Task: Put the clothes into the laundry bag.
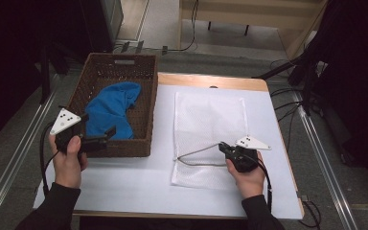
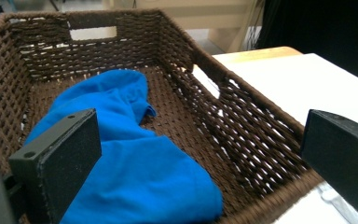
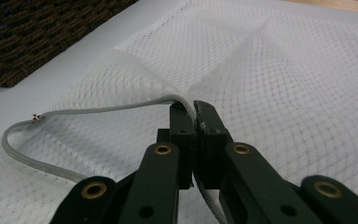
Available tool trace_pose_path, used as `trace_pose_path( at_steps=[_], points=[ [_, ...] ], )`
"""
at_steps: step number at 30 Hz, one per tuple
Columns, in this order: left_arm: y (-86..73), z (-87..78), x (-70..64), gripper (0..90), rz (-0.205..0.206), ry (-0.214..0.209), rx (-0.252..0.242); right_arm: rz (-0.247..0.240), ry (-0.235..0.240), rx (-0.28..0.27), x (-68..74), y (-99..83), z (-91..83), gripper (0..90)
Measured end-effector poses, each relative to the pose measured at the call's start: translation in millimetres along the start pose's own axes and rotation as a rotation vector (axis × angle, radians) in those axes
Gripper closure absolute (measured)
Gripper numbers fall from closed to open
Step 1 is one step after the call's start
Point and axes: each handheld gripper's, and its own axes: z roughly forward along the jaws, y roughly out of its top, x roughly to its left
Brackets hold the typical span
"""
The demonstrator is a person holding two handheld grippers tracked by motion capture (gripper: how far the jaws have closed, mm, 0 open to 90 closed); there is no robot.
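High view overhead, gripper views close, both showing basket [image 1: 117,103]

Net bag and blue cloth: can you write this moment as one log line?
right gripper: shut on bag edge | left gripper: open, at basket | cloth: in basket

No readable text, label, brand, number or sign appears on anything in the high view or either gripper view.
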Motion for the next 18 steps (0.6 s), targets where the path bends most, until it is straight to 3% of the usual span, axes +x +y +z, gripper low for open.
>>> trace_pose_path(
  at_steps=[6, 10, 18],
  points=[
    [14.7, 12.7, 7.9, 0.0, 0.006, -0.008, 0.005, -0.003, -0.001, 0.000, 0.0, -0.3, 0.4, 88.0],
    [21.4, 23.4, 13.9, 0.0, 0.003, 0.008, 0.007, -0.004, -0.001, 0.000, 0.1, -0.4, 0.8, 88.0],
    [38.1, 46.1, 34.2, 0.0, -0.081, 0.019, 0.048, -0.005, 0.001, 0.004, 0.7, -0.9, 1.6, 88.0]
  ],
)
